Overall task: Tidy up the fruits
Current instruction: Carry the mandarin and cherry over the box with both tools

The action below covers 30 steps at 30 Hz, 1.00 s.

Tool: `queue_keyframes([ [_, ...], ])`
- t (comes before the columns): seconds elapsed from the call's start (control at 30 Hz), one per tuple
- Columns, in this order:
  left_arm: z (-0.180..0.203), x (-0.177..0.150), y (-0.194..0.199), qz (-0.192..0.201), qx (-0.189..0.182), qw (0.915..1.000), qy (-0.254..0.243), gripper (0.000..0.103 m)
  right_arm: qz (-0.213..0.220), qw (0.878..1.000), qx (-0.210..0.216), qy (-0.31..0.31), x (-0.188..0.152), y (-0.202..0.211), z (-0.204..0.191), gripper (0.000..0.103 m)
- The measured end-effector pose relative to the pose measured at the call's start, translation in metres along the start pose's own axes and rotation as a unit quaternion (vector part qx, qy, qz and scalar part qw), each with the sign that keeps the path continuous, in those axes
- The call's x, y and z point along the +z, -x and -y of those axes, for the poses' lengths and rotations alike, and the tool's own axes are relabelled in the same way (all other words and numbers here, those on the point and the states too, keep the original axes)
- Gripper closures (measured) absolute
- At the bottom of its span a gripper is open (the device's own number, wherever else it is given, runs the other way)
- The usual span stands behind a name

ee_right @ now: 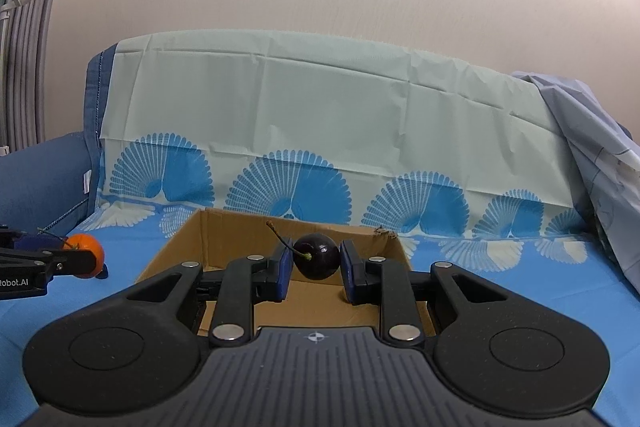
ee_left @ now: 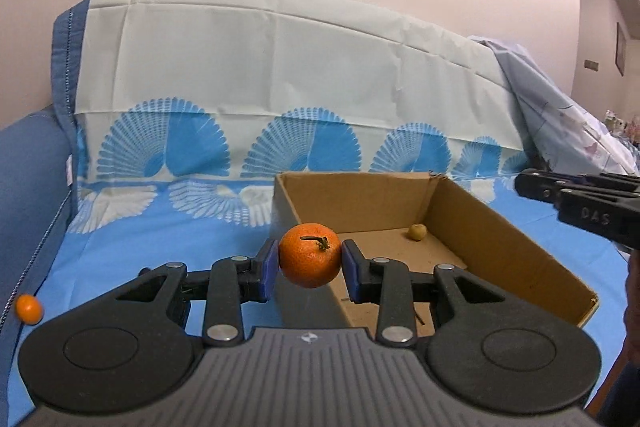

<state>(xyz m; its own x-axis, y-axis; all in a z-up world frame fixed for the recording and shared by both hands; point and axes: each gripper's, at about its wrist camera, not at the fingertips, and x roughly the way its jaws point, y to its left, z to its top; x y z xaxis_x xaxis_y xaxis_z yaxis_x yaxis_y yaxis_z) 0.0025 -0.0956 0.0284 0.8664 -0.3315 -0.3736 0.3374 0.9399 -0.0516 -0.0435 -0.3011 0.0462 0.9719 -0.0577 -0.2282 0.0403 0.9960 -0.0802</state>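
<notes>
In the left wrist view, the cardboard box (ee_left: 460,227) sits right of centre on the bed (ee_left: 160,227), with a small fruit (ee_left: 416,231) inside near its back wall. The mandarin (ee_left: 310,255) sits mid-frame between the left tongs (ee_left: 309,265), before the box's near-left corner. Another small mandarin (ee_left: 29,308) lies at the far left edge. The draped cloth (ee_left: 280,67) rises behind the box.

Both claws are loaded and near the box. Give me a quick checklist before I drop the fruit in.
1. Left claw grips the orange between both pads: ok.
2. Right claw grips the cherry: ok.
3. Cherry is over the box: ok.
4. Orange is past the box wall: cannot tell; it looks level with the near corner.
5. Free floor in the box beside the small yellow fruit: ok.
6. All fruit gathered: not ok, a small orange fruit lies on the cloth at far left.
</notes>
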Motion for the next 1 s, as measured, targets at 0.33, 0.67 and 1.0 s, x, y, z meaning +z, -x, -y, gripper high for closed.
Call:
queue_keyframes([
  [0.33, 0.008, -0.002, -0.011, 0.001, -0.023, 0.9997, -0.004, 0.065, -0.007, 1.0, -0.01, -0.009, 0.001, -0.01, 0.001, 0.077],
  [0.67, 0.016, -0.005, -0.013, -0.001, -0.031, 0.9994, -0.011, 0.065, -0.01, 1.0, -0.015, -0.012, 0.0, -0.012, 0.001, 0.077],
  [1.0, 0.019, -0.007, -0.014, -0.004, -0.039, 0.9991, -0.017, 0.065, -0.012, 1.0, -0.015, -0.012, 0.0, -0.012, 0.001, 0.077],
])
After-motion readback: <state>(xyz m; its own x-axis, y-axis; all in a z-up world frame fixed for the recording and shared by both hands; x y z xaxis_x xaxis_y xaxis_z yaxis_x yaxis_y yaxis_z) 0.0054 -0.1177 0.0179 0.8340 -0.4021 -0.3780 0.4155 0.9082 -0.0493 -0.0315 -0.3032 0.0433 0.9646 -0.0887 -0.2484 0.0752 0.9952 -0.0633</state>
